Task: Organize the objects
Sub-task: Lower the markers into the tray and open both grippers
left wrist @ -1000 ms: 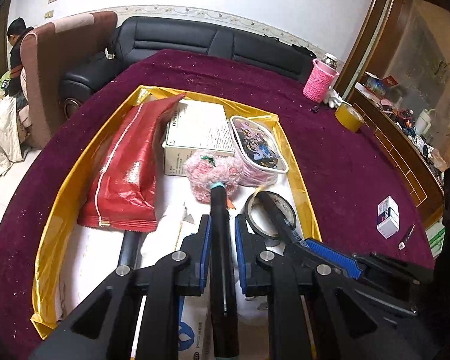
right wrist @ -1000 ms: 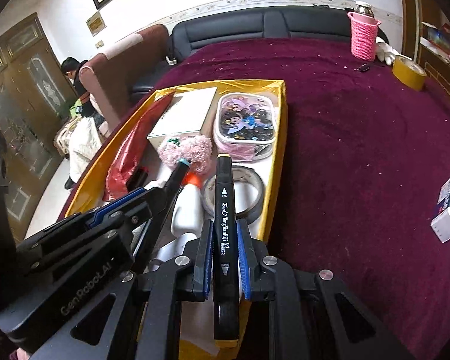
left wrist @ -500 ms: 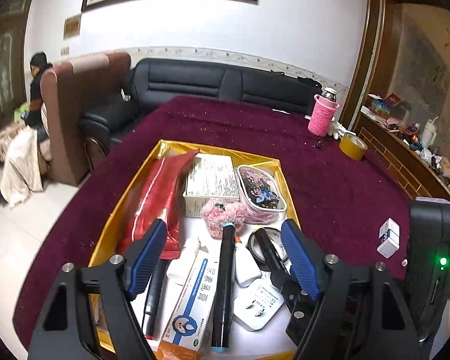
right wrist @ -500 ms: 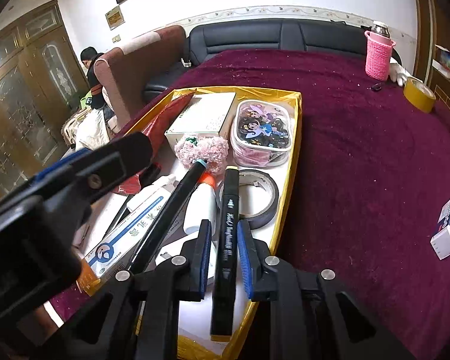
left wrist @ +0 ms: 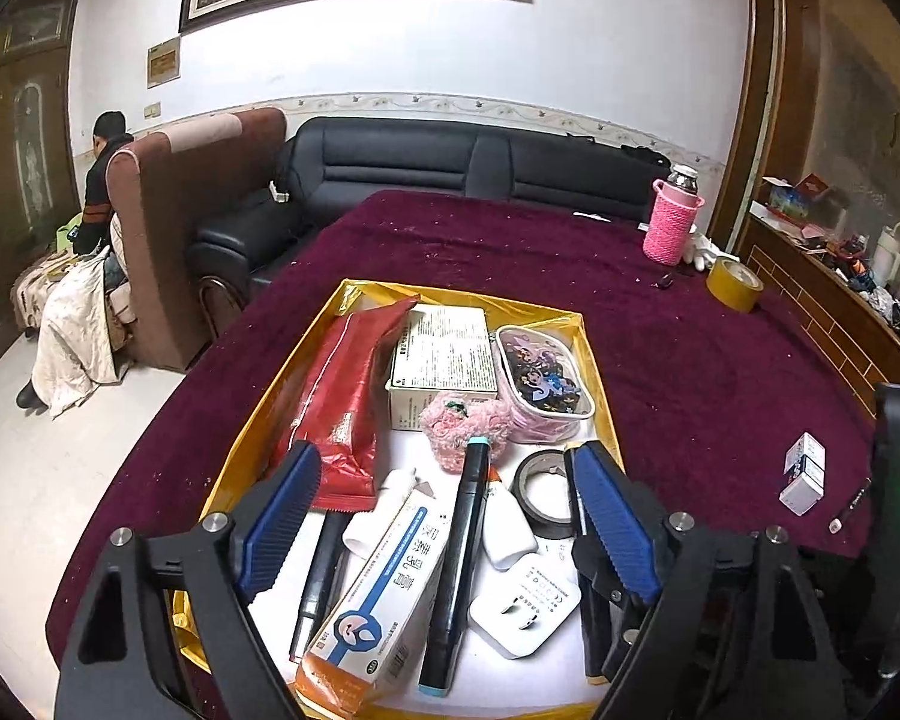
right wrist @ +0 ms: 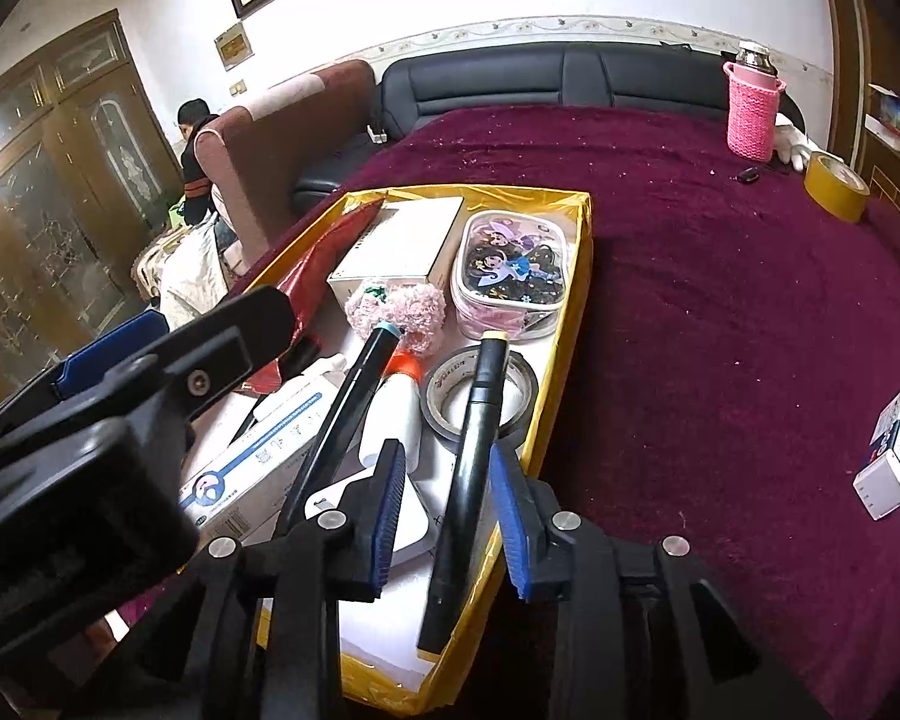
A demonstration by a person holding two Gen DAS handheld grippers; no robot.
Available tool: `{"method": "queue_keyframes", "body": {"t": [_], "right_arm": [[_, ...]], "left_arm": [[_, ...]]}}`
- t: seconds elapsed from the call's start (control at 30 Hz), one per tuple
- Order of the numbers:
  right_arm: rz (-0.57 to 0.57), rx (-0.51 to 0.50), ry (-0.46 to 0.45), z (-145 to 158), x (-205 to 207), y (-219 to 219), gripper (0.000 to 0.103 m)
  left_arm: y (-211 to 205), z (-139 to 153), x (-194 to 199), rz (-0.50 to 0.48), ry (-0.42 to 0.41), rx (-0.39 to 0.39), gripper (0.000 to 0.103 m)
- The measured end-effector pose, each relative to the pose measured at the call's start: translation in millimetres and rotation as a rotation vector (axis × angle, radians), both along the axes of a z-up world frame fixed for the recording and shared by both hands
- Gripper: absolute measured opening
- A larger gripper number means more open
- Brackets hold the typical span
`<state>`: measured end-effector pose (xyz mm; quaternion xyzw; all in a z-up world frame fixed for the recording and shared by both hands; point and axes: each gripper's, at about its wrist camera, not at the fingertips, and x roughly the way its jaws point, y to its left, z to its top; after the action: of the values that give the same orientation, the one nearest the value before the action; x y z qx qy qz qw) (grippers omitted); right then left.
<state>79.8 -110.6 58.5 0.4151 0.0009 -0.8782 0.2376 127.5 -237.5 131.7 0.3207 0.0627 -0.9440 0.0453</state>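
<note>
My left gripper (left wrist: 444, 516) hovers over the near end of the yellow-rimmed tray (left wrist: 258, 438), its jaws wide and still opening, nothing between the pads. Below it a black marker with a teal cap (left wrist: 459, 558) lies in the tray, partly on a white and blue carton (left wrist: 384, 588). My right gripper (right wrist: 450, 510) is at the tray's near right corner (right wrist: 576, 312) with its jaws opening. A black marker with a yellow cap (right wrist: 474, 450) lies between them, its tip on a black tape roll (right wrist: 480, 390). A gap shows beside the left pad.
The tray also holds a red snack bag (left wrist: 342, 402), a white box (left wrist: 444, 354), a cartoon pouch (left wrist: 540, 378), a pink fluffy ball (left wrist: 462, 426) and a white plug (left wrist: 528, 600). On the maroon cloth lie a small box (left wrist: 804, 474), yellow tape (left wrist: 735, 285) and a pink-sleeved bottle (left wrist: 669, 228).
My left gripper let go of the teal-capped marker, opened wide and lifted back; the marker now lies in the tray. My right gripper's jaws parted from the yellow-capped marker.
</note>
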Motion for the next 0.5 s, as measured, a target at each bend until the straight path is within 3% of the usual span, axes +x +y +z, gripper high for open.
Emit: {"method": "queue_keyframes", "body": {"t": [0.3, 0.5], "right_arm": [[0.002, -0.025, 0.013, 4, 1, 12, 0.041], [0.125, 0.0, -0.033, -4, 2, -6, 0.041]], "left_arm": [[15, 1, -2, -0.016, -0.012, -0.021, 0.086], [9, 1, -4, 0.006, -0.021, -0.011, 0.086]]}}
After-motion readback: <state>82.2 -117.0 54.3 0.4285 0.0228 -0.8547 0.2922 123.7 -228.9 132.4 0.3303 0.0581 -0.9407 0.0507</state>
